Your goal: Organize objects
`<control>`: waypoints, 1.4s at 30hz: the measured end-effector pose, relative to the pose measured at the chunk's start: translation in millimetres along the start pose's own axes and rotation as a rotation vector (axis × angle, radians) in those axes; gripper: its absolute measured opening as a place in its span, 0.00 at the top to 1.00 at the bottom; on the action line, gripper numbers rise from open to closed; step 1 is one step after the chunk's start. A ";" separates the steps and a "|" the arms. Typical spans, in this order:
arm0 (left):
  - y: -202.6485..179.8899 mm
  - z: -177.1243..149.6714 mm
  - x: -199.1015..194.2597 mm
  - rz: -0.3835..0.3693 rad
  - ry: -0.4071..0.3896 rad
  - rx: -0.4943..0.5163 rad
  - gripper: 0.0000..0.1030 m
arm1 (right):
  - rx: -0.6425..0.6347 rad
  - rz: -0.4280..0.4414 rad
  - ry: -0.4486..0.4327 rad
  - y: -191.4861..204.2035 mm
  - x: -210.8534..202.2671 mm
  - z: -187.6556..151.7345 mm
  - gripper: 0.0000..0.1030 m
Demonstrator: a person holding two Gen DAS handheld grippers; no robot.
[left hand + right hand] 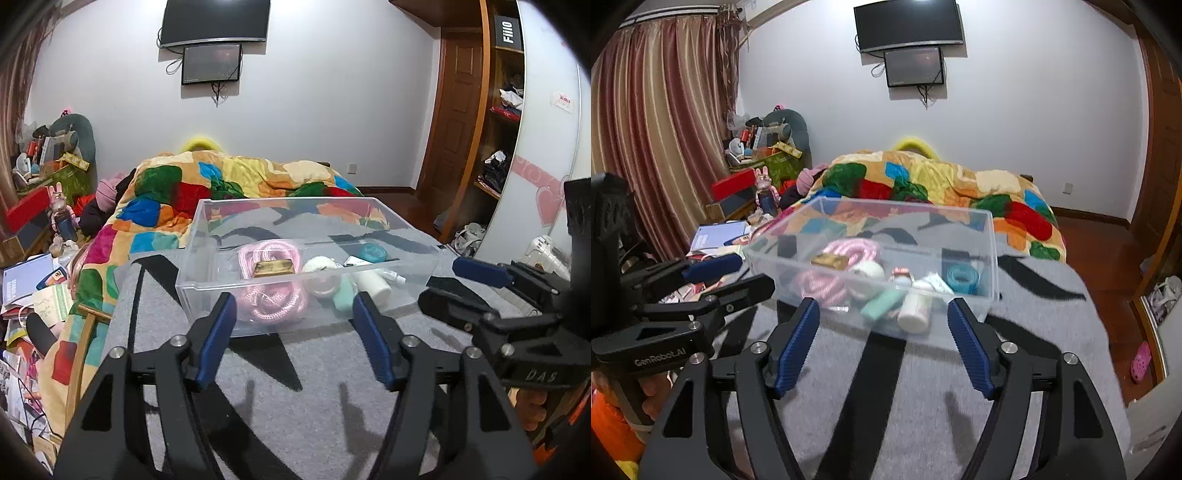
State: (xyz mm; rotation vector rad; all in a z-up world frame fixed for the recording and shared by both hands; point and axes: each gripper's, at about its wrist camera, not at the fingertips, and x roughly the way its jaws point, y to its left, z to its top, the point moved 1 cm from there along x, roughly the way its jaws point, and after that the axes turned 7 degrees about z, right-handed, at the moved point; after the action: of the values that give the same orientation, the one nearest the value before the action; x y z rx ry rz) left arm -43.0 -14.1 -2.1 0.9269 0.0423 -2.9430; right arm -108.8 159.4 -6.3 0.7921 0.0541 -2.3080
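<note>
Bin: I see the clear plastic bin [295,236] resting on the grey blanket [295,369], just ahead of both tools.
Contents: pink rope [271,258], gold bar [275,268], white bottle [916,308], mint tube [881,304], teal roll [962,277].
Left gripper [295,325]: my tongs stand wide, holding nothing.
Right gripper [884,328]: wide too, empty.
Beyond: patchwork quilt [221,184].

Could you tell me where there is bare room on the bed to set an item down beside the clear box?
The grey black-striped blanket lies bare between the clear plastic box and both open grippers, left gripper and right gripper. Bare blanket also shows right of the box. Inside, the near half is crowded: pink rope coil, white bottle, mint green tube.
</note>
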 end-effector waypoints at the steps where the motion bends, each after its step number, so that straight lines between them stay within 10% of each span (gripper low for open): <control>1: -0.4 -1.2 0.0 0.001 -0.003 -0.001 0.32 | 0.006 0.000 0.002 -1.4 1.3 -2.0 0.29; 42: -6.2 -11.2 0.9 0.001 0.001 -0.003 0.21 | 0.031 0.010 0.003 -7.7 1.7 -12.3 0.27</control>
State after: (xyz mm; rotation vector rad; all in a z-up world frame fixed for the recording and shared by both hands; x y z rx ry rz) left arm -37.7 -7.4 -11.7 0.9270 0.0465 -2.9404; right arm -108.2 167.3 -18.6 0.8101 0.0153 -2.3029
